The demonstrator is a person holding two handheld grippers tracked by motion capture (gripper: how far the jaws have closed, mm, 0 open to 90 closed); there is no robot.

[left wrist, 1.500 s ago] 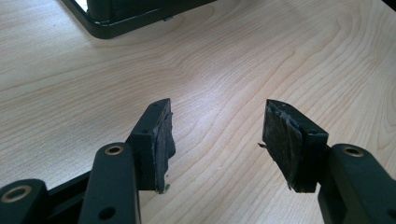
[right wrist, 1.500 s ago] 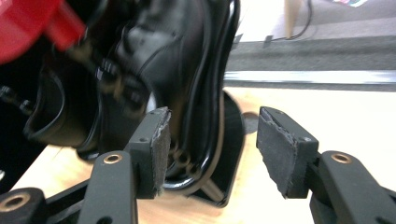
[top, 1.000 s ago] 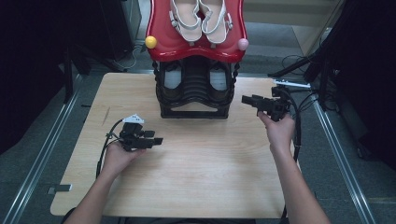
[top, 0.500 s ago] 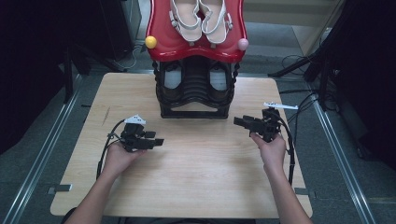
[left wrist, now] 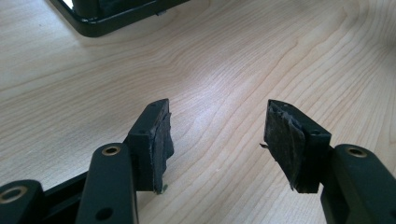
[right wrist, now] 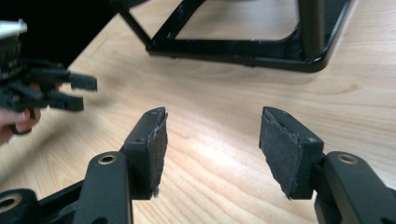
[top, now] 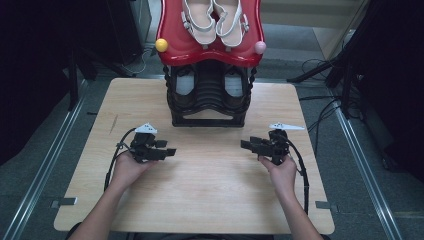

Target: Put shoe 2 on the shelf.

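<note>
1. Since a second ago, my right gripper has pulled back from beside the rack toward the table's near edge.
2. My left gripper hasn't shifted, sitting toward the left edge.
3. Both have jaws apart, empty, pointing at each other.
4. Sandals lie on the rack's red top, at the far edge.

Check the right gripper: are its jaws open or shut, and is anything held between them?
Open and empty. In its own view the right gripper has both jaws standing well apart, with only bare table between the pads.
</note>
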